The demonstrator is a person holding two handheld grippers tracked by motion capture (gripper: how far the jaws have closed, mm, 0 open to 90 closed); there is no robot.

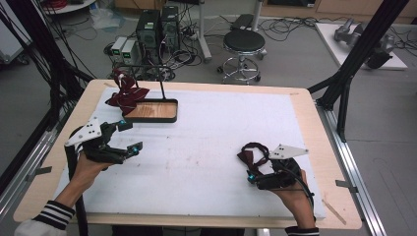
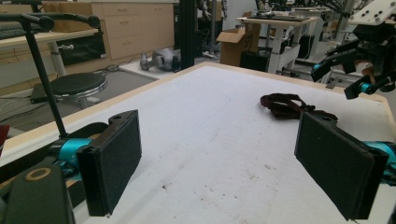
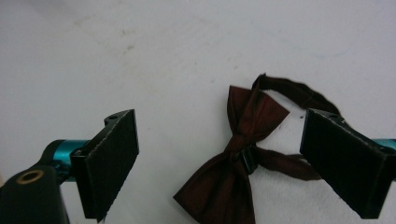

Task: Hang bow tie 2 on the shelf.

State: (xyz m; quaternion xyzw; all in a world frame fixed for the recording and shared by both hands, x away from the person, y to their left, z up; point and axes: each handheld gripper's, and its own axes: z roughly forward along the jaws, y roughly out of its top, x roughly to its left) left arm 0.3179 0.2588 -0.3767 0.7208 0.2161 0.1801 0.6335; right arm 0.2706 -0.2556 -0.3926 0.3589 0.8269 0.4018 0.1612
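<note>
On the white foam mat, toward its right side, lies a dark red bow tie with its neck strap looped out behind it. The right gripper hangs straight above it, jaws spread wide with nothing between them, and the tie's knot sits between the two pads. The left gripper is held well apart over the left part of the mat, also gaping and empty, looking across the table at the tie.

The tie is light, limp cloth: it will fold and droop when lifted, and the strap will trail. The knot at the centre (with a small black clasp beside it) looks like the firmest place to pinch; a wing alone would likely slip or bunch. The fabric seems smooth, though the picture is too soft to be sure.

At the mat's far left stands a black stand with a wooden tray base, and another dark red tie is draped at its rail. Between the near tie and that stand the mat is bare, giving open room for a carry. The mat's right edge and the wooden table border run near the right hand, so room to swing outward there is short.
</note>
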